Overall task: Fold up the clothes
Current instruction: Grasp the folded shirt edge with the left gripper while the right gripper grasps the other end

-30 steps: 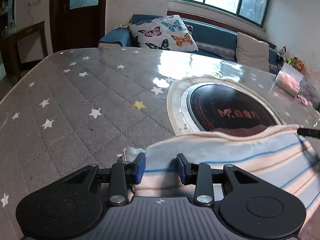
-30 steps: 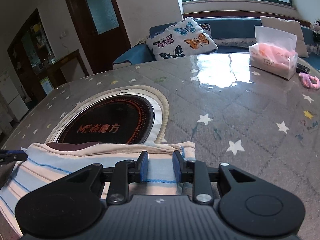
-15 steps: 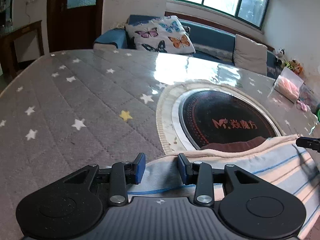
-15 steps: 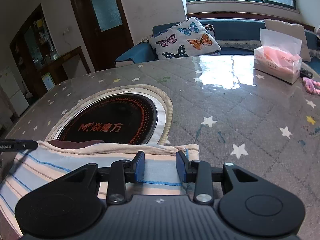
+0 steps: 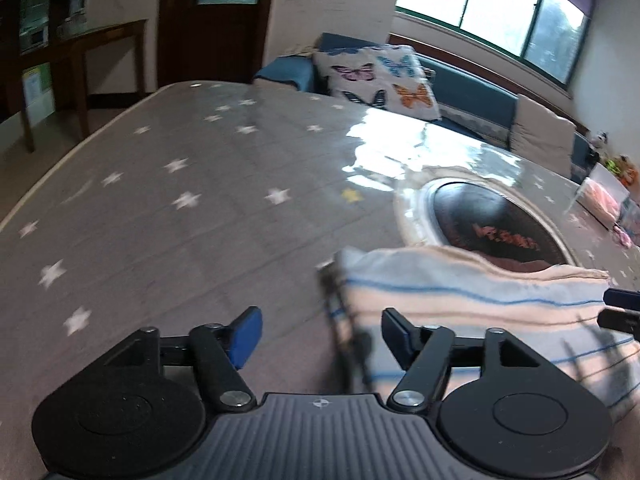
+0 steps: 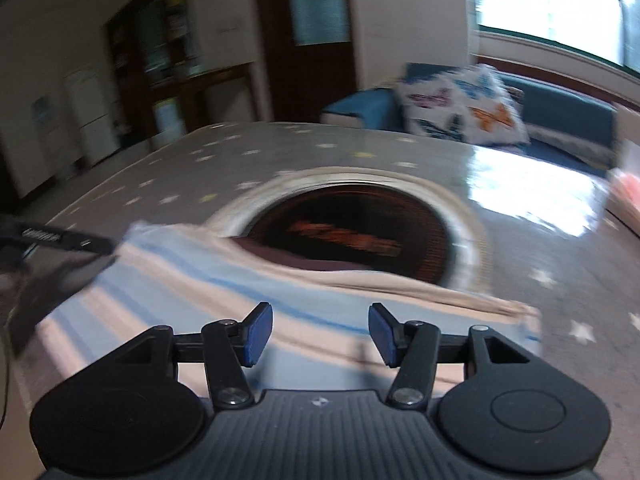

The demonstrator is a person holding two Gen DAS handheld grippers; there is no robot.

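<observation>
A folded striped garment (image 5: 472,300), in pale blue, cream and pink bands, lies flat on the grey star-patterned table (image 5: 200,216); it also shows in the right wrist view (image 6: 224,280). My left gripper (image 5: 320,338) is open and empty, with the garment's left edge just beyond its right finger. My right gripper (image 6: 320,334) is open and empty, raised over the garment's near part. The left gripper's fingers (image 6: 60,238) show at the garment's left end in the right wrist view. The right gripper's tips (image 5: 622,308) show at the far right of the left wrist view.
A round black cooktop (image 5: 496,228) with a pale ring sits in the table just behind the garment; it also shows in the right wrist view (image 6: 352,236). A tissue box (image 5: 604,200) stands at the far right. A sofa with a butterfly cushion (image 5: 380,80) lies beyond the table.
Both grippers have opened wider and let go of the garment, which now lies flat. The left gripper swung left off the cloth; the right gripper pulled back and turned left.
</observation>
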